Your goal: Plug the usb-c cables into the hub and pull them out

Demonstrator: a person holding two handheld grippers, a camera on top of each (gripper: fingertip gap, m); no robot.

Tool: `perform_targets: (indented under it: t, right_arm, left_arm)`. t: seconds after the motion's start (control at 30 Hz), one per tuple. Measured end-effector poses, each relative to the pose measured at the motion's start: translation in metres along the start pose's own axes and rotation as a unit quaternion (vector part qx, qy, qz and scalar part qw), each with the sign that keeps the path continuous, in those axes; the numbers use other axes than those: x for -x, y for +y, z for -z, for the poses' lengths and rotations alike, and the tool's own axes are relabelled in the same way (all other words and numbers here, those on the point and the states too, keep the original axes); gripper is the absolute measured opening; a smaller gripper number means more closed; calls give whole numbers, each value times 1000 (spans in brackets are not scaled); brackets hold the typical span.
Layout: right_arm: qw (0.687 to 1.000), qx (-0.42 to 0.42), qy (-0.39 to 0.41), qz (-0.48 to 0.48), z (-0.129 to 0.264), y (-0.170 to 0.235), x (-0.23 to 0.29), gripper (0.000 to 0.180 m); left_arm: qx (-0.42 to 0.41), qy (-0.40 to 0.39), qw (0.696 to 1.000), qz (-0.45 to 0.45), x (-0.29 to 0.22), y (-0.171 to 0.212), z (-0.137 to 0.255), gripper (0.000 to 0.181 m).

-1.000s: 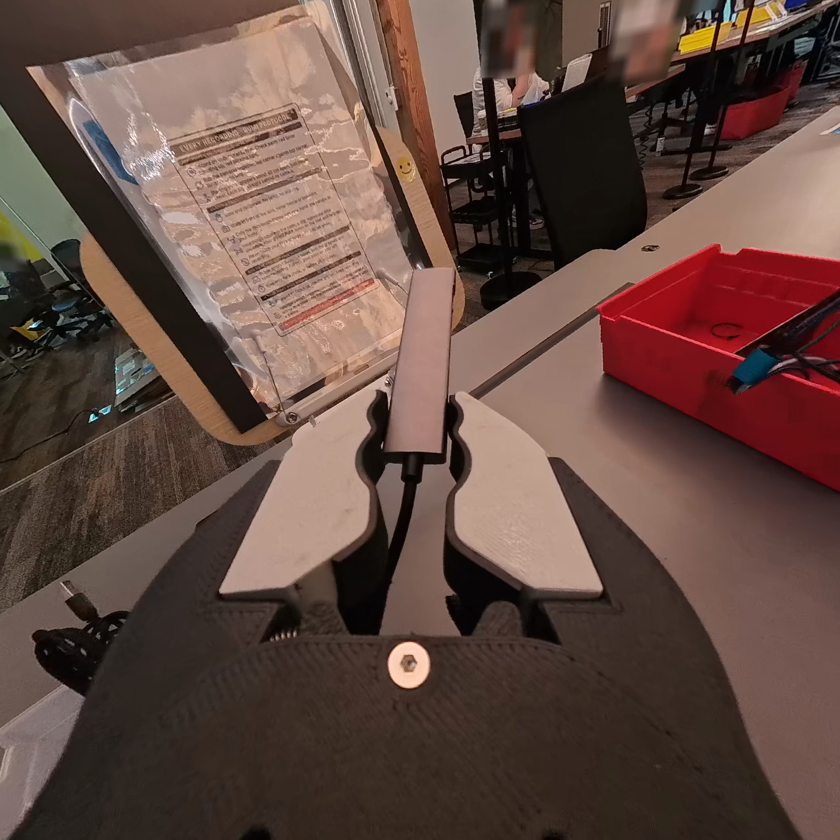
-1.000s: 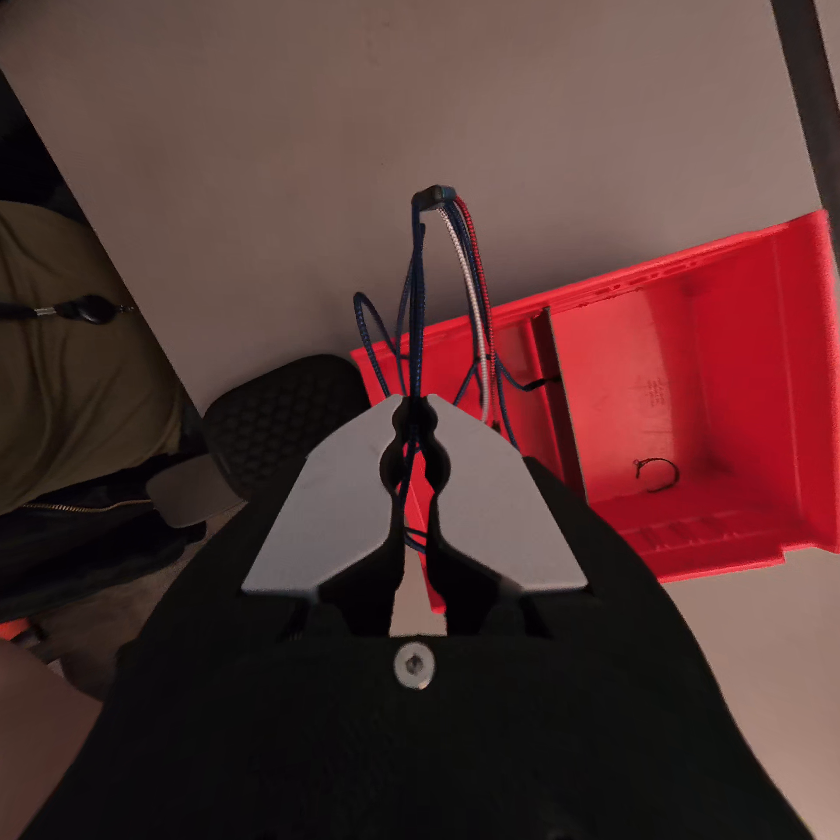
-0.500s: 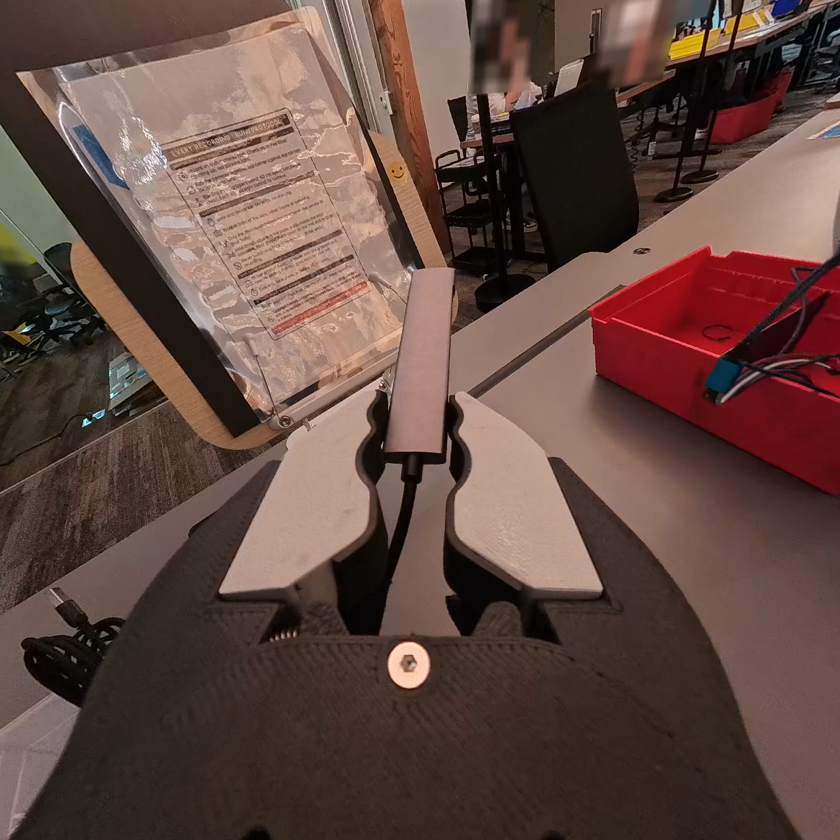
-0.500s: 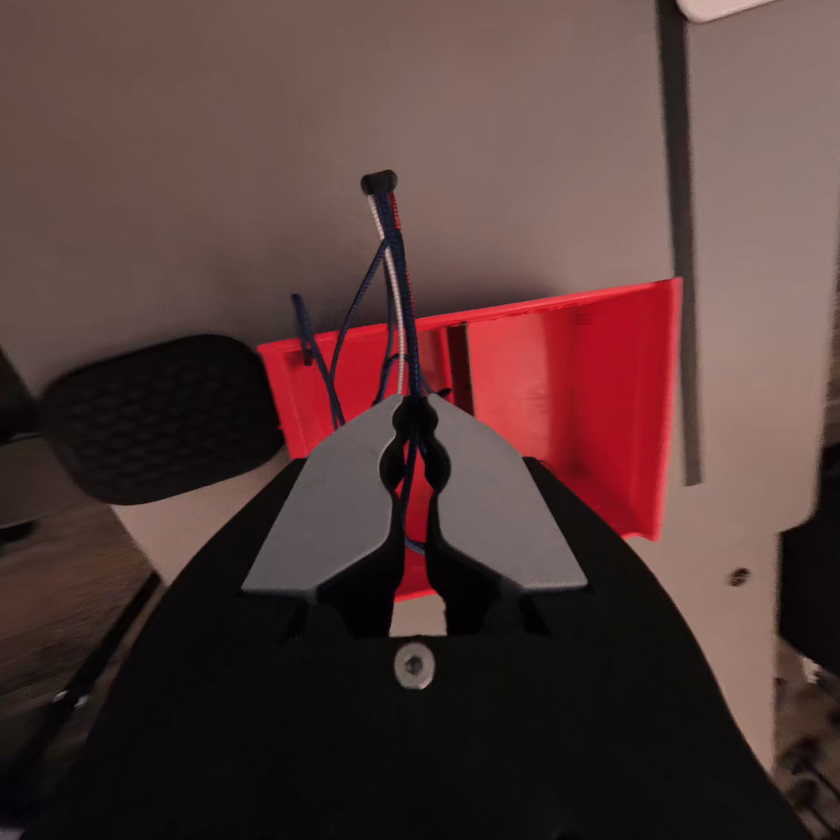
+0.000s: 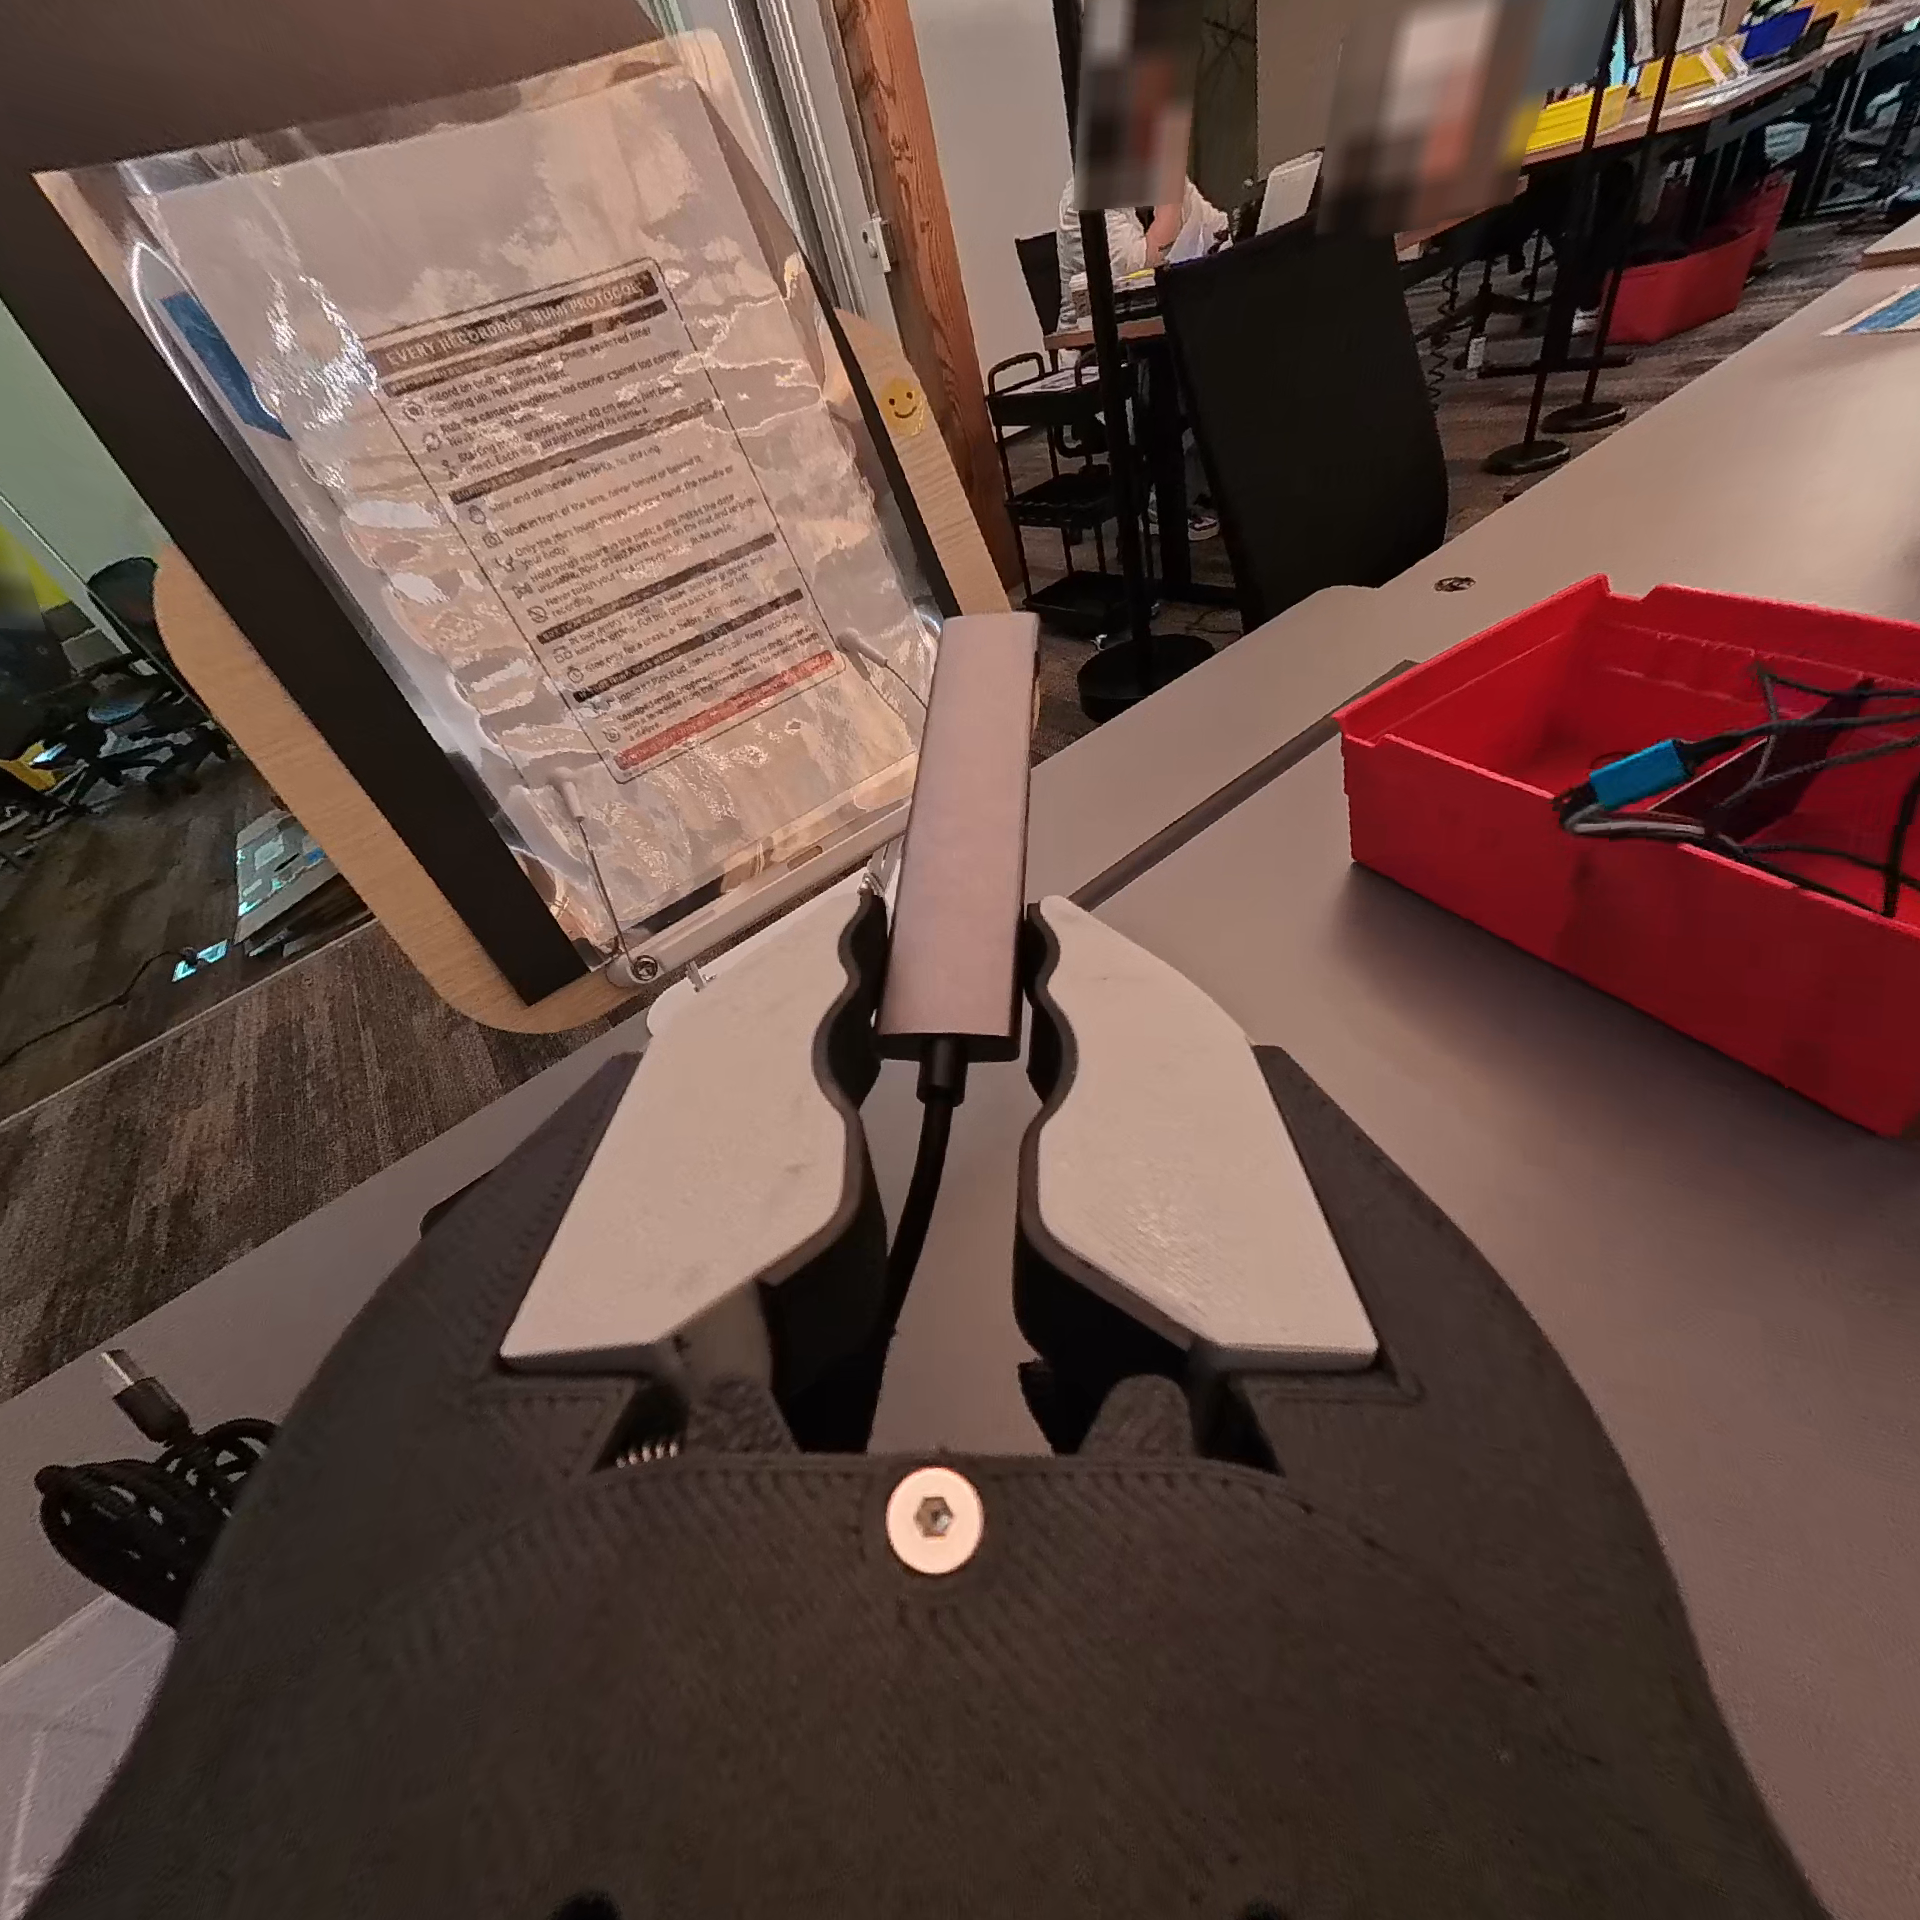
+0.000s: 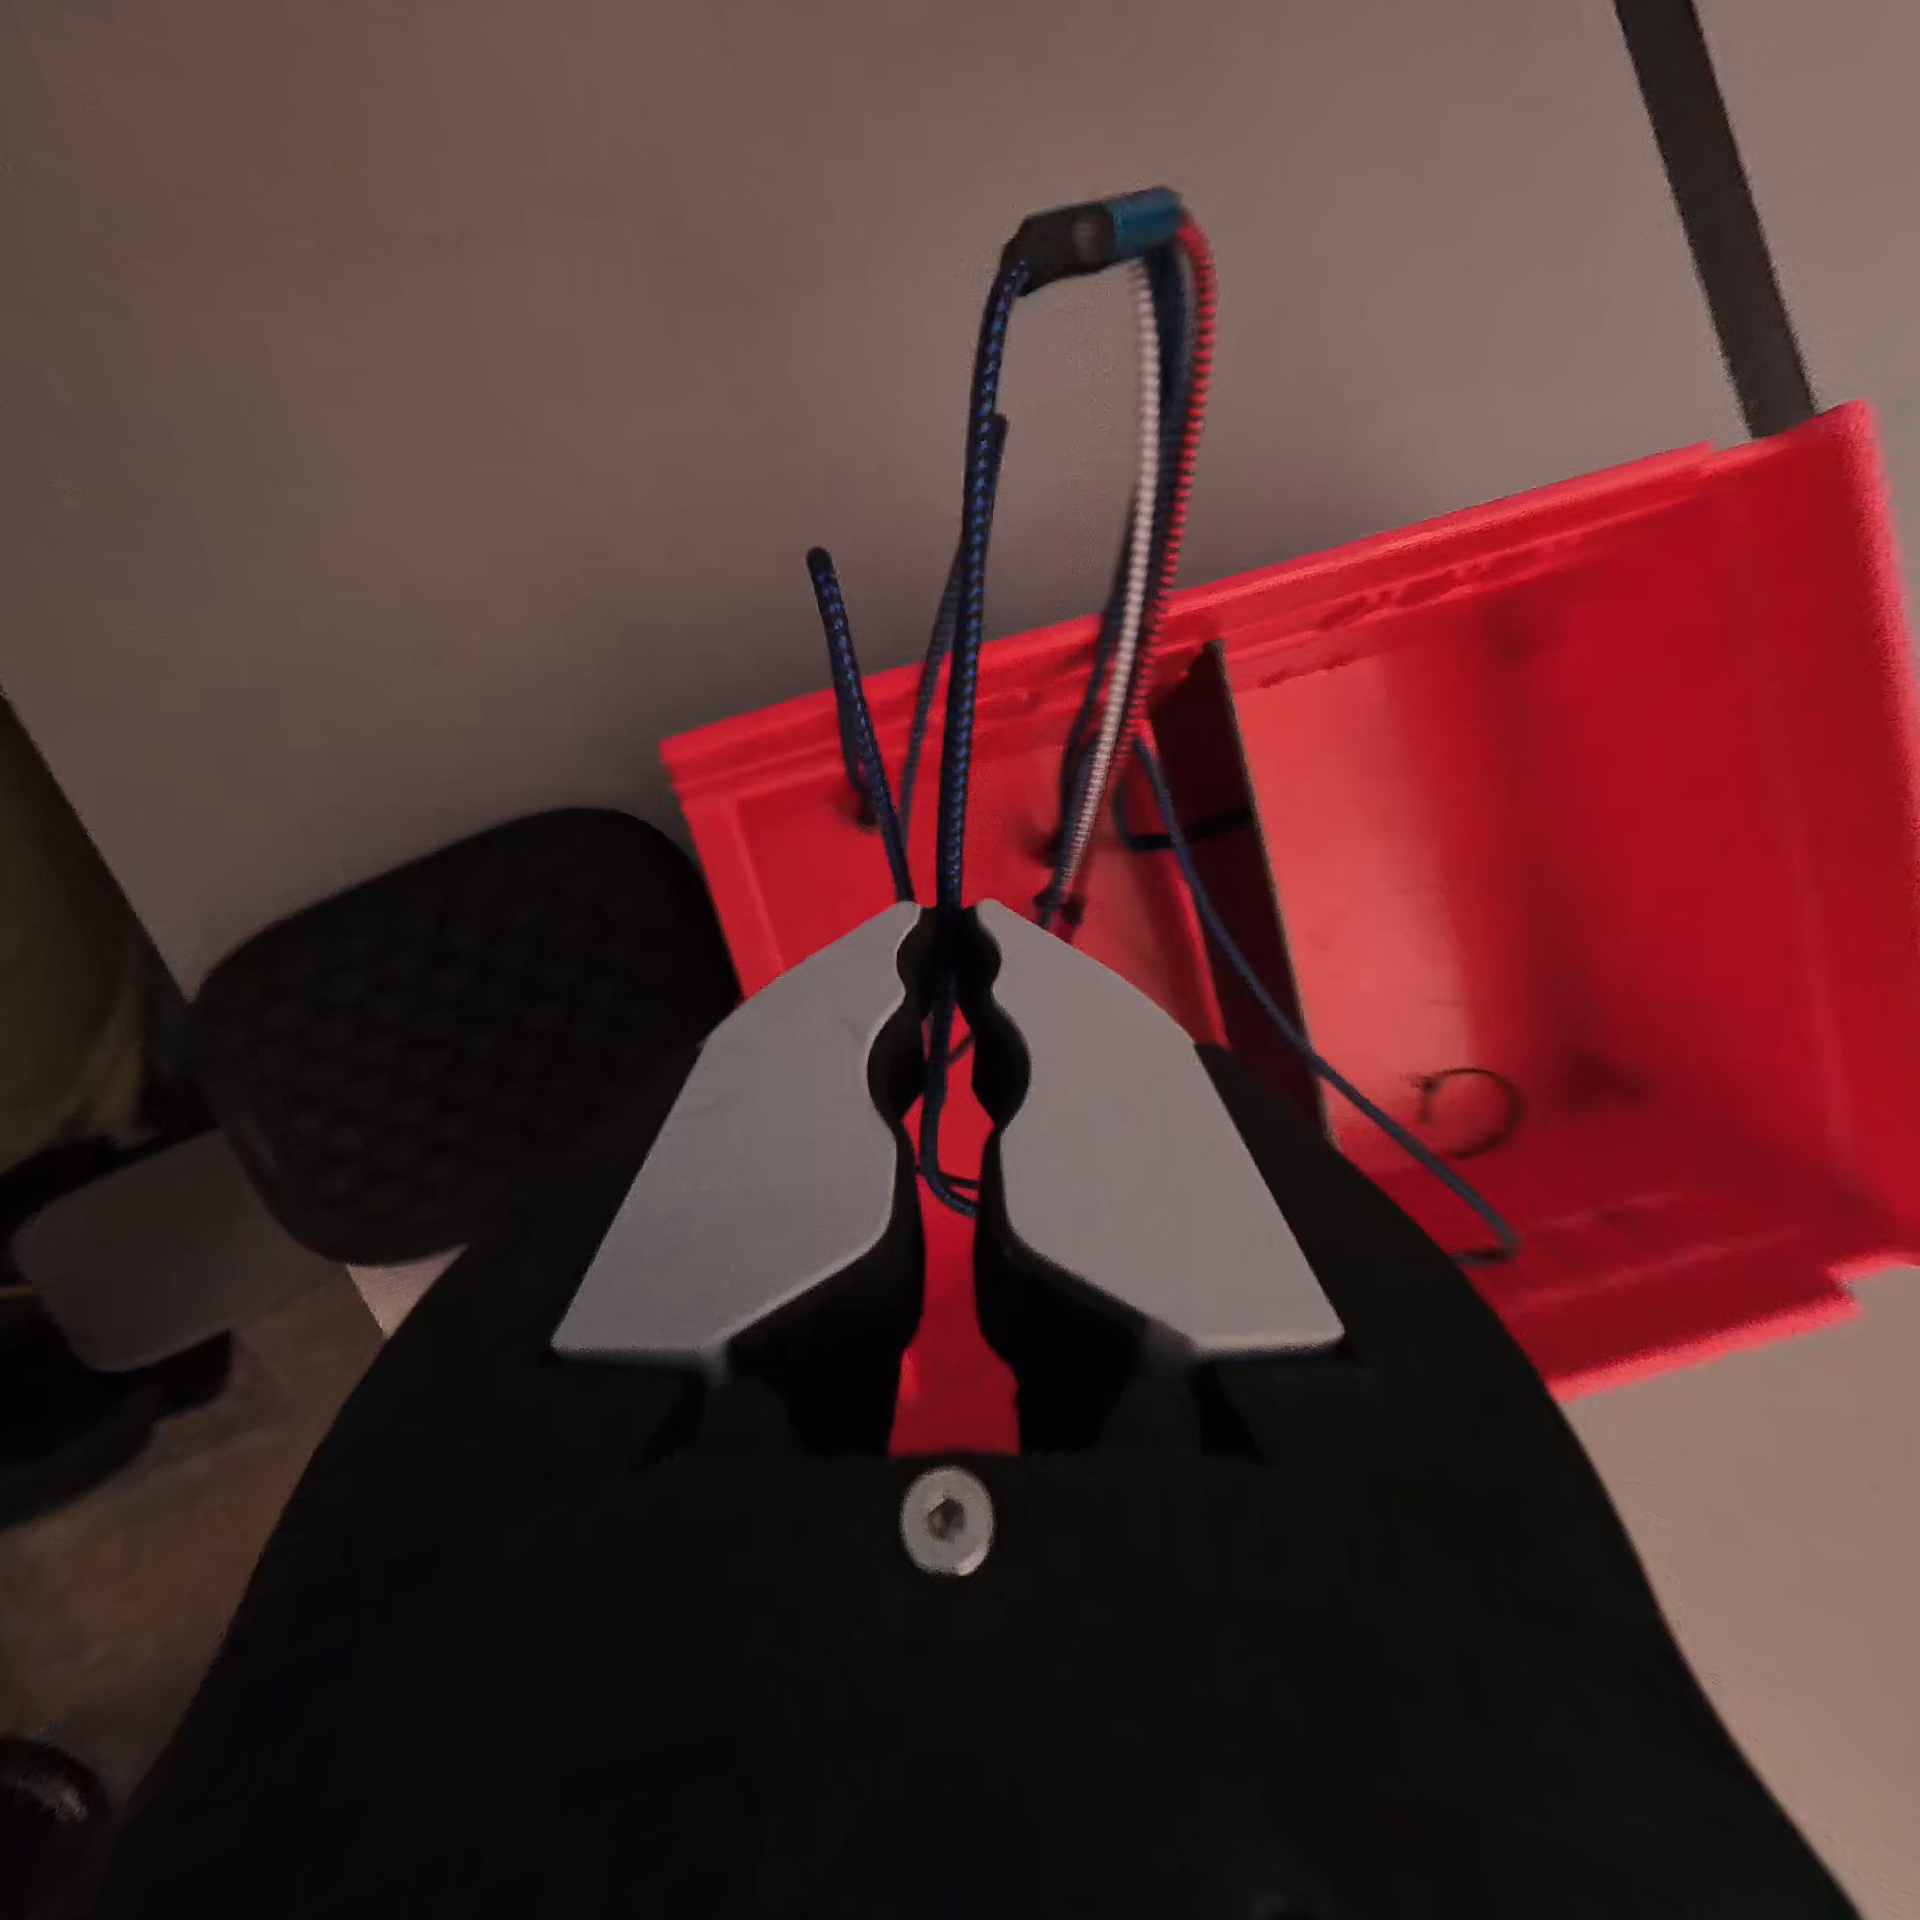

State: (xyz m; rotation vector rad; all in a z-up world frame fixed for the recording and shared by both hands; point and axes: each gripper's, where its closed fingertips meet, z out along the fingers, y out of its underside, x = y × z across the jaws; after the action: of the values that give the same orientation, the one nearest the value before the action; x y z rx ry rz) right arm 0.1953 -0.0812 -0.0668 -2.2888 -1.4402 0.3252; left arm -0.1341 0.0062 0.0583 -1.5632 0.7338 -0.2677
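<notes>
Dark metal hub (image 5: 966, 831) clamped between left tool (image 5: 951, 971) fingers, pointing forward.

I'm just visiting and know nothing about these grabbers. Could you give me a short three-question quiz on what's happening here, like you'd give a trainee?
1. True or false: the left gripper is shut on the dark hub.
2. What is the right gripper pinching?
A. a bundle of braided cables
B. the rim of the red bin
C. nothing
3. Fill in: in the right wrist view, the cables loop up to a connector block with a ____ coloured end.

Key:
1. True; the hub sticks out forward between the fingers, its own black cord trailing back.
2. A
3. Blue
</notes>
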Motion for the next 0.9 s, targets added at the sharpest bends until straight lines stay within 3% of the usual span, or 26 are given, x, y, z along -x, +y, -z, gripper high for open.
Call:
perform_targets:
  t: [0.17,0.23,0.33,0.43,0.73,0.9]
  right_arm:
    - [989,-69,-94,-91,-6,6,34,4]
    - [989,-69,-76,-104,-9,17,31,4]
    - [980,-33,-86,-174,-22,47,21,5]
    - [977,31,-41,-206,-41,82,-2,5]
    - [973,119,-23,-194,-86,95,-20,6]
    - [989,39,-1,-146,-74,75,-17,38]
  left_arm:
    - [2,2,1000,1,-1,1,-1,25]
    - [2,3,1000,1,-2,1,-1,25]
    - [3,9,1000,2,-5,2,-3,25]
    - [7,10,1000,-2,-8,3,-5,25]
    - [14,14,1000,-7,-13,6,-8,25]
    - [10,15,1000,-3,-11,4,-7,25]
